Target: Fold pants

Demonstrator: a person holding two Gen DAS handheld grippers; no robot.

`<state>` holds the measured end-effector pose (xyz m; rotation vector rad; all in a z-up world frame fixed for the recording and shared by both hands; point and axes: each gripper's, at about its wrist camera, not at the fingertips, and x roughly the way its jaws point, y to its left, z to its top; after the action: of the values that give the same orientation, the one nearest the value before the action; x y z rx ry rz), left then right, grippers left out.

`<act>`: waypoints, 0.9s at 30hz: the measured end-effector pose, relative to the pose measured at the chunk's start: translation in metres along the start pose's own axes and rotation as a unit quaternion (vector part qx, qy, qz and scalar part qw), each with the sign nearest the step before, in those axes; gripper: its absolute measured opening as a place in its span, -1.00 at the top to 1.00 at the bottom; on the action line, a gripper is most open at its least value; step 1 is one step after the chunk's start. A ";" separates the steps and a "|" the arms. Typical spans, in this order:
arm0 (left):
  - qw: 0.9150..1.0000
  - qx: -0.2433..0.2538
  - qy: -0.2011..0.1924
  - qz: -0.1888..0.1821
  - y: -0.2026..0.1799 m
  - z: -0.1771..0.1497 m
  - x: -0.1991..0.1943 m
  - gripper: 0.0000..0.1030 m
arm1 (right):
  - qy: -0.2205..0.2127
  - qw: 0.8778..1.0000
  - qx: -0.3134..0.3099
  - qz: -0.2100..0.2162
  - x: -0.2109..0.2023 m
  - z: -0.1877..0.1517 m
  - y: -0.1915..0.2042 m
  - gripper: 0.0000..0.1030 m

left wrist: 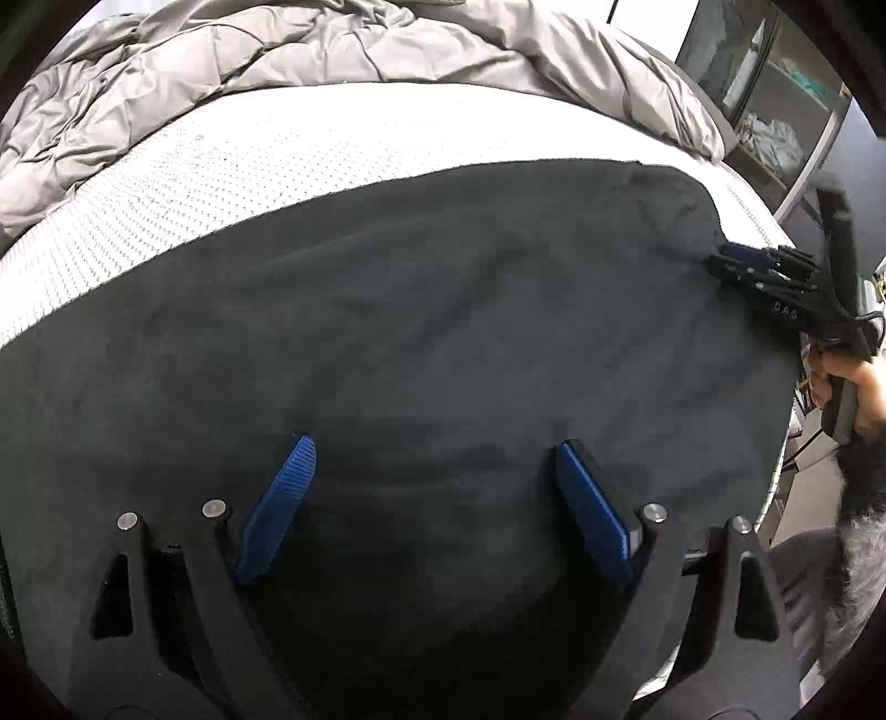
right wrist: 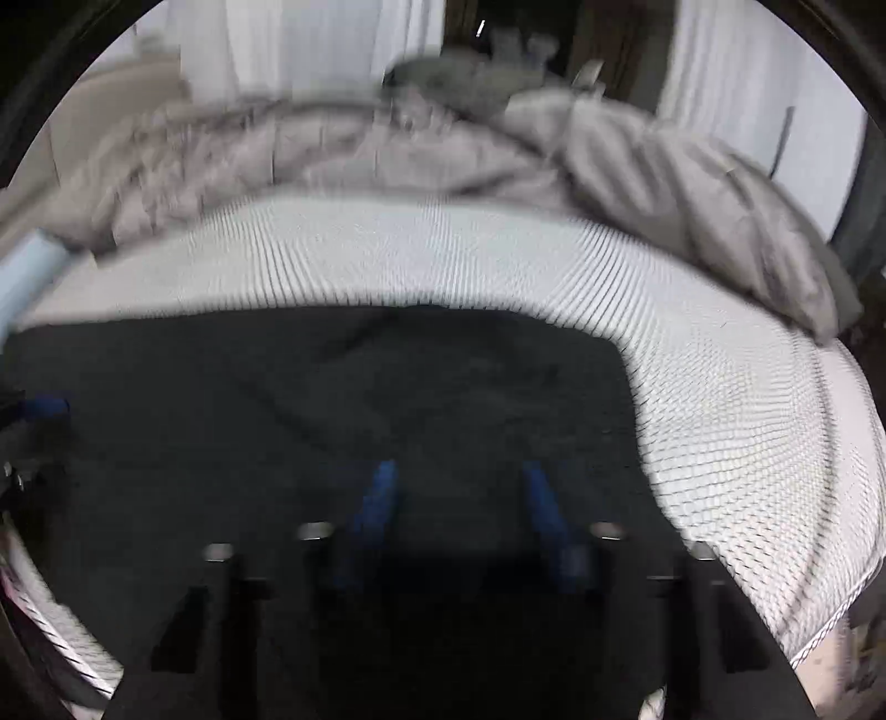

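Left gripper: our left gripper (left wrist: 434,504) hangs over the dark pants (left wrist: 415,310) with its blue pads (left wrist: 277,504) spread wide; we see no fabric pinched between them.
Right gripper: our right gripper (right wrist: 459,515) has its pads (right wrist: 376,498) part-way apart over the cloth. In the left wrist view it (left wrist: 736,260) sits at the pants' far right edge with its fingers close together; we cannot tell whether it grips the cloth.
Hand: we see a hand (left wrist: 853,382) around that gripper's handle.
Pants: spread flat across the near part of the white mattress (left wrist: 221,166).
Beyond: a rumpled grey duvet (left wrist: 277,50) is bunched along the mattress's far side.
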<state>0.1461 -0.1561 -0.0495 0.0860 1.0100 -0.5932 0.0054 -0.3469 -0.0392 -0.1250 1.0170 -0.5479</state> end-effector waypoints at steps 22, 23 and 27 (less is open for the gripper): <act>1.000 -0.003 0.004 0.018 0.016 -0.003 -0.012 -0.72 | -0.012 0.999 0.030 -0.017 -0.022 -0.024 -0.045 -0.33; 1.000 -0.001 0.005 0.023 0.015 -0.004 -0.012 -0.73 | -0.013 0.998 0.067 0.012 -0.020 -0.026 -0.056 -0.33; 1.000 -0.007 -0.001 0.025 0.016 0.003 -0.023 -0.72 | -0.020 0.999 0.044 0.003 -0.028 -0.018 -0.043 -0.20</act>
<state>0.1477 -0.1342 -0.0325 0.0980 1.0064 -0.5409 -0.0375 -0.3674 -0.0122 -0.0559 0.9526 -0.5818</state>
